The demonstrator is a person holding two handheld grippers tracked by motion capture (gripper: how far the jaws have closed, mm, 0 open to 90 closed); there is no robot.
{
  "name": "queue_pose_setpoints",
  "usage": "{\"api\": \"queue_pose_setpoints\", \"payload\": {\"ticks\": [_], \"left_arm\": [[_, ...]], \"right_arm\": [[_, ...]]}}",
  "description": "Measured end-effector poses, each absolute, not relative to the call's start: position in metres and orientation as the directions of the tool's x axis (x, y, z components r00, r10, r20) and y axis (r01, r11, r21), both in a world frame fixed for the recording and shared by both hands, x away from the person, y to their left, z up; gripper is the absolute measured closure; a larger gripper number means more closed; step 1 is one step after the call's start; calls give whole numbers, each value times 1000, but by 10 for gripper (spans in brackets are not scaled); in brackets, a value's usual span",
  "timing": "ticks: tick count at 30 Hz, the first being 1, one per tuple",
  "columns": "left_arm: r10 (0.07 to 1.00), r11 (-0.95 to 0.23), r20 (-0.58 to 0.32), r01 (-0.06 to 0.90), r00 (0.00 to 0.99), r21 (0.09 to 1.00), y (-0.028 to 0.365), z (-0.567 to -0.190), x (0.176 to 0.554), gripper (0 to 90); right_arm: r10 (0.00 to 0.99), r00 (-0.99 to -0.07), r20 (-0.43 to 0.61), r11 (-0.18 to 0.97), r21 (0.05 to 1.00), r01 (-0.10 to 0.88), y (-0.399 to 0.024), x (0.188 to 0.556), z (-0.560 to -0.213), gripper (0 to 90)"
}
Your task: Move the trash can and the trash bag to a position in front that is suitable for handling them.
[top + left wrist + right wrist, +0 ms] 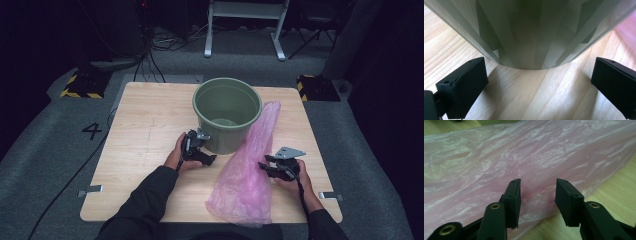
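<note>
A green plastic bucket (227, 115) stands upright on the wooden table (145, 125), right of centre toward the back. A crumpled pink plastic bag (247, 170) lies stretched from the bucket's right side down to the front edge. My left gripper (207, 148) is low at the bucket's near left base. In the left gripper view its jaws (537, 72) stand wide open on either side of the bucket's rounded bottom wall (531, 32), apart from it. My right gripper (264, 162) is open at the bag's right edge, and its jaws (537, 186) hover over the pink film (524, 152) without pinching it.
Two yellow-and-black striped blocks (80, 85) (317, 87) sit on the grey floor by the table's back corners. A white frame (245, 25) and cables (150, 60) lie behind. Small metal brackets (90, 190) stick out at the table's front sides.
</note>
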State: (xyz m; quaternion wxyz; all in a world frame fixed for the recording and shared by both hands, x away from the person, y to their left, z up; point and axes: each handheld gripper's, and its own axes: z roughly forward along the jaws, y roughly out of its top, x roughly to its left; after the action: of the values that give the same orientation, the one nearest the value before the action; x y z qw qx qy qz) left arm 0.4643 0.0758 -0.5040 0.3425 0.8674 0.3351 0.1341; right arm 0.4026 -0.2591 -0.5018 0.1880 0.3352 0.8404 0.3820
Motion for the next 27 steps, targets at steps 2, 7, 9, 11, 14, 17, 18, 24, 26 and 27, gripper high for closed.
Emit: {"api": "queue_pose_setpoints", "payload": {"ticks": [2, 7, 9, 11, 14, 17, 18, 24, 26, 27], "left_arm": [[672, -541, 0, 491, 741, 683, 75, -504, 464, 6], [693, -525, -4, 508, 721, 682, 76, -502, 459, 46], [688, -523, -9, 505, 725, 686, 76, -499, 453, 168], [687, -537, 26, 484, 726, 691, 73, -493, 444, 184], [655, -539, 38, 431, 755, 724, 71, -480, 425, 180], [620, -548, 33, 402, 784, 733, 69, -468, 404, 162], [610, -555, 35, 395, 792, 732, 68, -465, 398, 162], [586, -615, 40, 412, 809, 672, 56, -461, 348, 203], [546, -621, 18, 390, 838, 680, 52, -461, 334, 194], [533, -618, 3, 387, 846, 684, 50, -461, 329, 193]], "right_arm": [[709, -703, -58, 481, 768, 422, -259, 403, -502, 560], [711, -701, -56, 479, 768, 424, -259, 403, -502, 551], [713, -699, -57, 479, 768, 425, -259, 403, -502, 546], [714, -697, -57, 477, 769, 426, -259, 403, -502, 539], [718, -694, -52, 474, 767, 432, -259, 404, -502, 527], [720, -692, -53, 473, 766, 434, -260, 404, -502, 517], [721, -691, -53, 473, 766, 434, -259, 404, -502, 516], [725, -686, -56, 472, 766, 436, -259, 404, -502, 502], [727, -684, -64, 474, 767, 433, -258, 403, -502, 498], [727, -684, -67, 476, 766, 431, -258, 403, -502, 498]]}}
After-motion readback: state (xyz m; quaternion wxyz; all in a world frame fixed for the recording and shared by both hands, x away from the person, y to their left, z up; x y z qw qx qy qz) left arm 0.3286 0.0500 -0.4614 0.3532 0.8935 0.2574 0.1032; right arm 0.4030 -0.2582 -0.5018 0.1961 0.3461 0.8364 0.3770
